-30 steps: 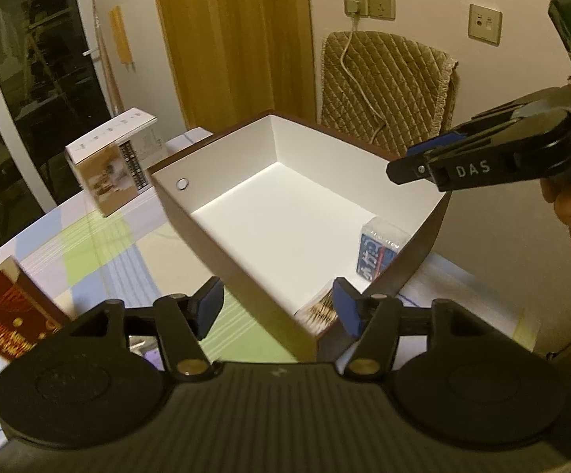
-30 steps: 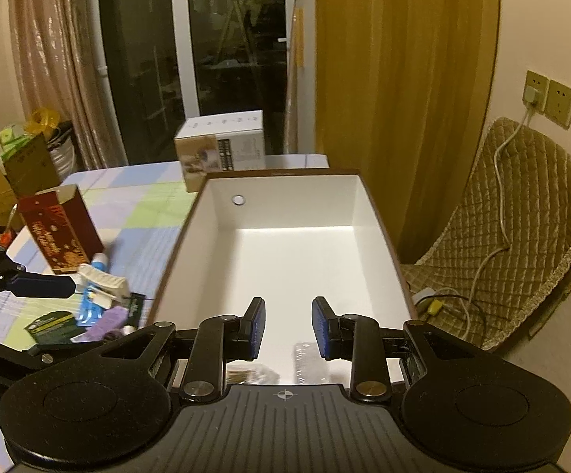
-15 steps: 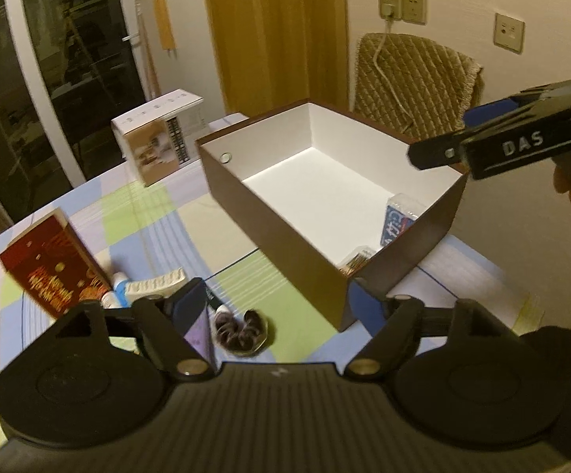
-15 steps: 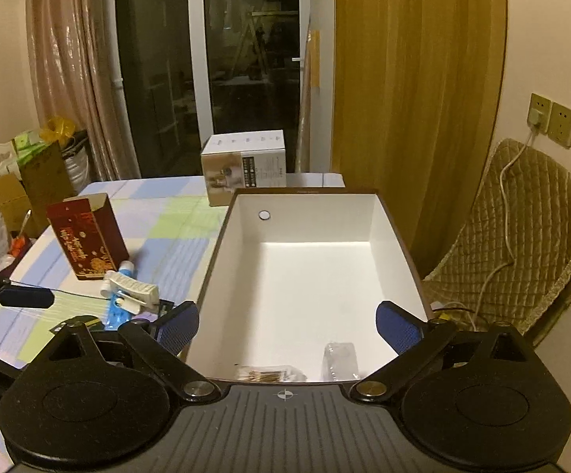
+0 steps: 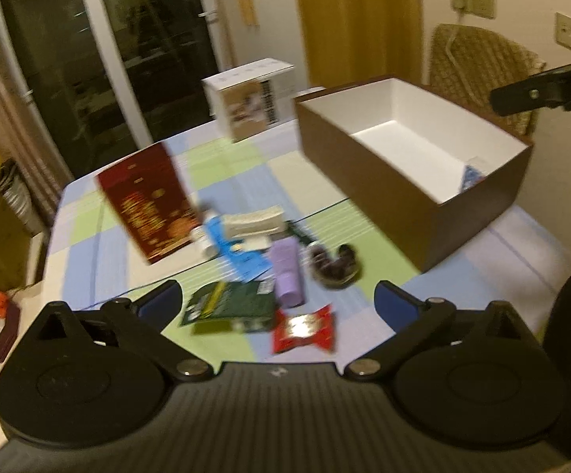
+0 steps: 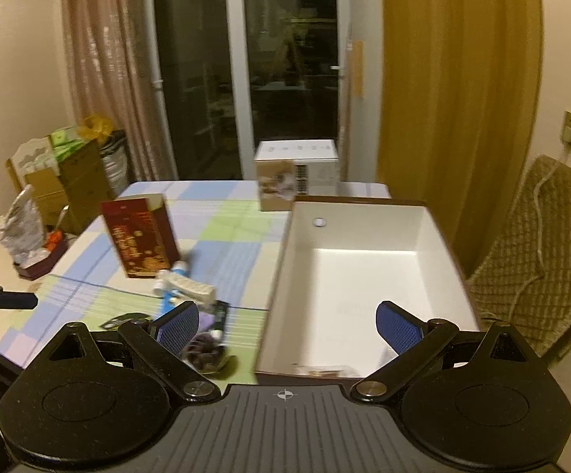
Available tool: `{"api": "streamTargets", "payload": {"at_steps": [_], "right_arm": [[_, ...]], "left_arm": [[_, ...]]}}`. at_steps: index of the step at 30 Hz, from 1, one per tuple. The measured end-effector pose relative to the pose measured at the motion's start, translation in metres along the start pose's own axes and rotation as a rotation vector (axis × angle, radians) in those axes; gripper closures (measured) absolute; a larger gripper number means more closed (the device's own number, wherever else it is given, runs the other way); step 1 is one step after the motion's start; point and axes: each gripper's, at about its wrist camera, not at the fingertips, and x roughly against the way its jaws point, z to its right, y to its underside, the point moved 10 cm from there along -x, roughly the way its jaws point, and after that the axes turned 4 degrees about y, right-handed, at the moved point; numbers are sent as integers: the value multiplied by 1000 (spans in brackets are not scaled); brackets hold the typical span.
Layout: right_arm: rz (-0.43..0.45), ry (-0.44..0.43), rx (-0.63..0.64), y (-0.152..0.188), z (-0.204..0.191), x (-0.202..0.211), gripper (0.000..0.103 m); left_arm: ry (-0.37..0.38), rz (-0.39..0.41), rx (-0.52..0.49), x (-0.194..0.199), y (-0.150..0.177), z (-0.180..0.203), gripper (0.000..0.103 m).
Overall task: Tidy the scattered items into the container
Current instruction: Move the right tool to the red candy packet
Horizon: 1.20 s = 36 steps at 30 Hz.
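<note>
A brown box with a white inside (image 5: 364,181) (image 6: 364,220) stands at the right of the checked tablecloth, with a blue pack (image 5: 469,177) lying in its near end. Left of it lie scattered items: a purple roll (image 5: 287,272), a green packet (image 5: 226,307), a red packet (image 5: 305,329), a dark round thing (image 5: 334,266), a white tube (image 5: 252,222) and a blue packet (image 5: 242,256). My left gripper (image 5: 277,299) hovers above them, its jaws opening, nothing gripped. My right gripper (image 6: 287,323) stands open over the box's near left corner, holding nothing.
A dark red carton (image 5: 147,201) (image 6: 139,236) stands upright left of the pile, and a white and tan carton (image 5: 252,106) (image 6: 295,175) at the table's far edge. A quilted chair (image 6: 542,256) is right of the box. Cartons and bags (image 6: 68,173) crowd the floor at left.
My left gripper swung left from the box's corner to above the scattered items while its jaws widened. My right gripper's jaws sprang open and it drew back and up from the box.
</note>
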Motion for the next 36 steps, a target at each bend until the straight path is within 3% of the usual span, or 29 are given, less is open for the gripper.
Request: {"api": "streamTargets", "payload": {"at_steps": [5, 8, 23, 34, 35, 36], "right_arm": [[-11, -49, 40, 5, -33, -3, 2], [-28, -75, 61, 13, -50, -8, 2], [-119, -162, 123, 56, -95, -33, 2], [-189, -256, 273, 89, -133, -79, 2], [-196, -264, 293, 93, -138, -85, 4], [-204, -273, 314, 97, -142, -92, 14]], "left_arm": [[-17, -57, 105, 6, 23, -30, 1], [-35, -68, 118, 10, 33, -41, 1], [-1, -90, 47, -3, 56, -45, 1], [39, -130, 43, -35, 71, -58, 1], [42, -134, 43, -39, 73, -60, 1], [44, -138, 45, -43, 74, -63, 1]]}}
